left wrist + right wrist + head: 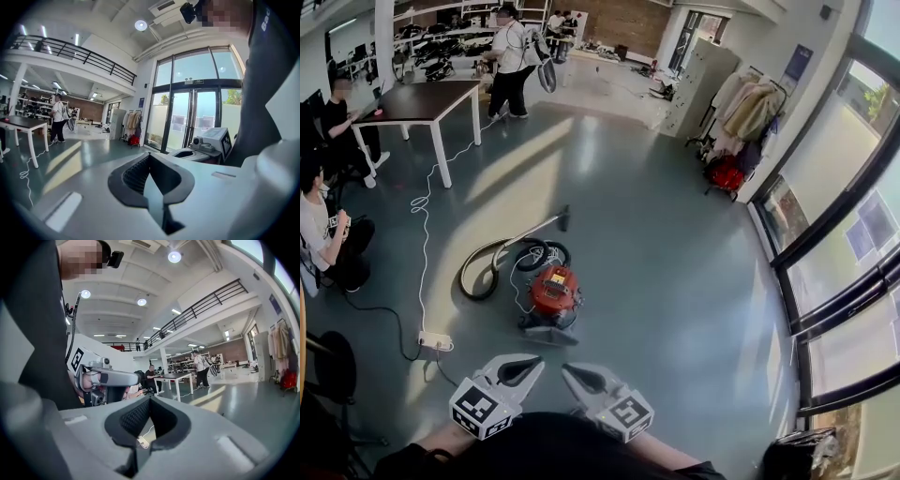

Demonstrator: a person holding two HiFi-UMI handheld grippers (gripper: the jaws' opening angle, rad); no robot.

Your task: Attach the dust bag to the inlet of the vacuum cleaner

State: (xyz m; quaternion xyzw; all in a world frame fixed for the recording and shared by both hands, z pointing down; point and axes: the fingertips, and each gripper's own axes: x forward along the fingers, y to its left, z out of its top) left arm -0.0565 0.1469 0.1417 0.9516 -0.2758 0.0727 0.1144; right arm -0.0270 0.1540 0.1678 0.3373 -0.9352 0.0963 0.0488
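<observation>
In the head view a red vacuum cleaner (554,292) stands on the grey floor, a little ahead of me. Its grey hose (478,272) curls to the left and ends in a dark wand (546,225). No dust bag shows in any view. My left gripper (536,365) and right gripper (567,371) are held close to my body at the bottom edge, tips nearly side by side and pointing roughly level towards the vacuum. Both are shut with nothing between the jaws, as the left gripper (150,161) and right gripper (149,401) show in their own views.
A white power strip (436,340) lies left of the grippers, and its cable (422,244) runs back to a dark-topped table (431,98). People sit at the far left and one person (514,58) stands at the back. A clothes rack (748,112) and glass wall (834,234) line the right side.
</observation>
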